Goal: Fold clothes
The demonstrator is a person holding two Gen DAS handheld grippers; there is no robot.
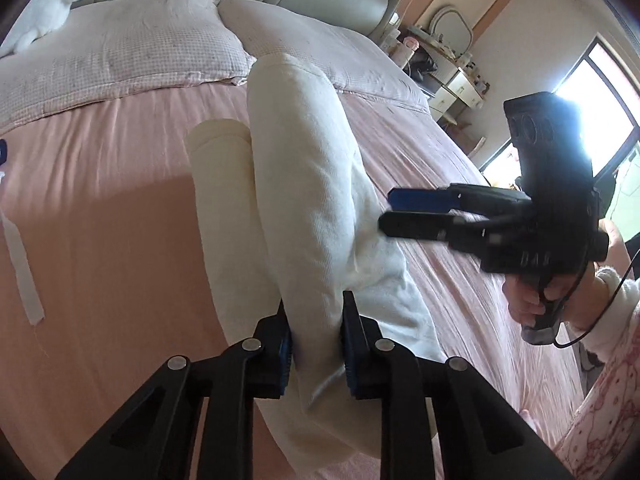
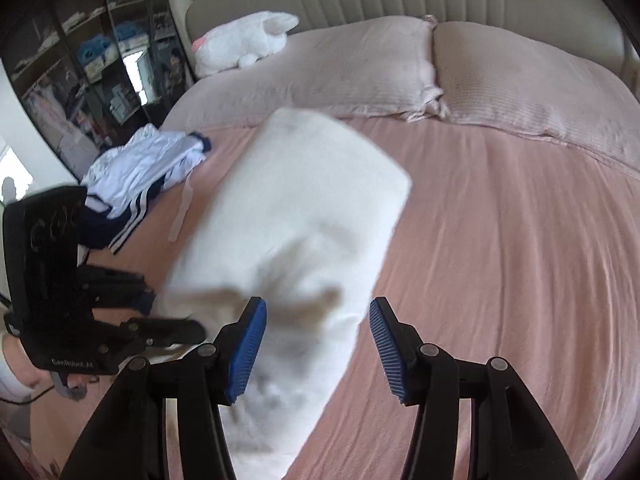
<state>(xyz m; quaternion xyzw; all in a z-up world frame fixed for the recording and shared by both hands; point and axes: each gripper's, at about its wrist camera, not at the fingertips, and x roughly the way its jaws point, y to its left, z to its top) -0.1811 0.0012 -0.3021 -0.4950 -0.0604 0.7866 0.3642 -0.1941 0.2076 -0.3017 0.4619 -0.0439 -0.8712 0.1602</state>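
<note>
Your left hand-held gripper pinches the soft, light white garment lifted above the pink bed; your right hand-held gripper gapes empty beside it. Grab a thick edge; it droops.

So the left gripper is pinching a thick fold of the white garment, which is lying lengthwise up the pink bed sheet toward the pillows. The right gripper is hovering off to the right with its fingers slightly apart, tips just beside the cloth. A white plush toy is sitting top left, and a window is glaring on the right.
</note>
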